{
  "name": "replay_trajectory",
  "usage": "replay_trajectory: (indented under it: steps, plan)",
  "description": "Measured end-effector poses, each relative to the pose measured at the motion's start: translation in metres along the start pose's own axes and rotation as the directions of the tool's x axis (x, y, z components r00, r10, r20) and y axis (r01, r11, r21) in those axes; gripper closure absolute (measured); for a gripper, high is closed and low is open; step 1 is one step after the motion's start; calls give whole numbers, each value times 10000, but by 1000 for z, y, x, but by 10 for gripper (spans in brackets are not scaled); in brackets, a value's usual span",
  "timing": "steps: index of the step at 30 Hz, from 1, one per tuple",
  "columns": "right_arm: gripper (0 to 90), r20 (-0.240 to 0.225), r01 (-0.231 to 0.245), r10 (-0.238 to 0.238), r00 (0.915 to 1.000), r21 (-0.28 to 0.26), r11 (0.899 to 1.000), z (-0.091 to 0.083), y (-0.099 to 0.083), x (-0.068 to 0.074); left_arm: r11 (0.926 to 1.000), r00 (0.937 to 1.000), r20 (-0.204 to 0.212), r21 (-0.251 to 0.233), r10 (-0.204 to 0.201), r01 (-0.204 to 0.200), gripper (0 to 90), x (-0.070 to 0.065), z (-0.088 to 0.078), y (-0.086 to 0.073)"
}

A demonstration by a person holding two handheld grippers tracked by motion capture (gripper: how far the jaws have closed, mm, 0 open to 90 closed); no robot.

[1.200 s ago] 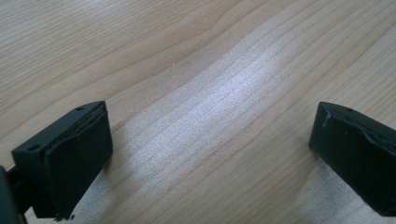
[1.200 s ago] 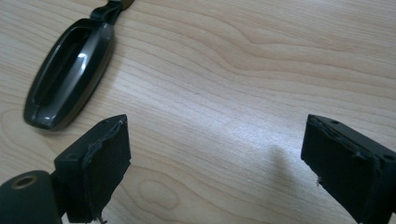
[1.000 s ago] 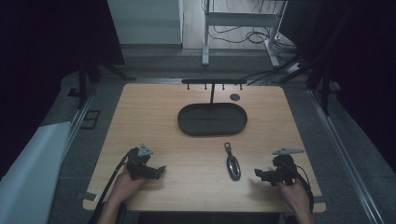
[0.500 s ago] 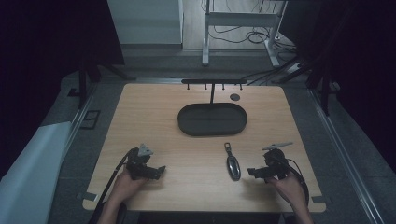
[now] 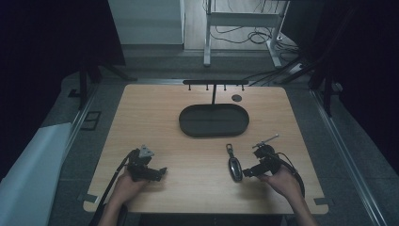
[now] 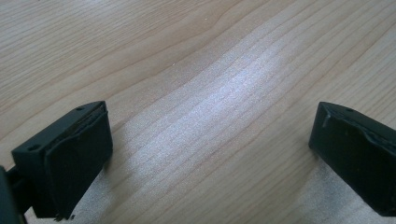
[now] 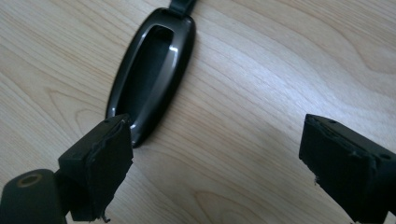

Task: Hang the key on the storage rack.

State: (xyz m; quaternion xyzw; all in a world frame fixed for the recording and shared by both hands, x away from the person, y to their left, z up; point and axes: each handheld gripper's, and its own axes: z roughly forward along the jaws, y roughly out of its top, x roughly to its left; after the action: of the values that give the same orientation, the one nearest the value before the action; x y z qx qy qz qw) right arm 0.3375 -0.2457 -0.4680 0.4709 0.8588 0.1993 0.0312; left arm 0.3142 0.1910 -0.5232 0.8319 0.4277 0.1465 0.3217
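The key fob (image 5: 234, 167) is lying flat on the worktop (image 5: 155, 117), dark and shiny, with its strap end pointing to 12 o'clock in the high view. In the right gripper view the fob (image 7: 152, 70) is sitting at about 11 o'clock from the gap between the jaws, with its near tip just beside the left-hand jaw; I cannot tell if they are touching. The right tongs (image 5: 244, 173) are sitting at 3 o'clock from the fob, pointing at it. Their jaws are standing wide apart, closing only a tiny bit, and nothing is between them but bare wood. The left tongs (image 5: 161, 172) are resting well apart from the fob, at its 9 o'clock, with jaws released over bare wood. A dark oval tray (image 5: 187, 126) is sitting at 12 o'clock from the fob, near the middle of the worktop.
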Motion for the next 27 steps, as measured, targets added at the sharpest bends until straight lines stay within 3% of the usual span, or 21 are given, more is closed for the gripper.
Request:
replay_trajectory:
  steps: [10, 11, 20, 21, 27]
  plan:
    - [136, 149, 433, -448, 9989, 890, 9951, 5, 27, 20, 10000, 10000, 2, 17, -1, 1, 0, 0, 0, 0]
    - [150, 217, 487, -516, 9984, 1181, 9918, 8, 33, 25, 10000, 10000, 2, 18, -1, 1, 0, 0, 0, 0]
    - [253, 255, 600, -663, 9975, 1974, 9785, 19, 50, 40, 10000, 10000, 3, 15, -3, 3, 0, 0, 0, 0]
    - [275, 281, 711, -793, 9965, 2236, 9721, 23, 53, 44, 10000, 10000, 4, 13, -4, 4, 0, 0, 0, 0]
    - [342, 513, 786, -959, 9941, 2708, 9594, 34, 60, 50, 10000, 10000, 4, 16, -2, 2, 0, 0, 0, 0]
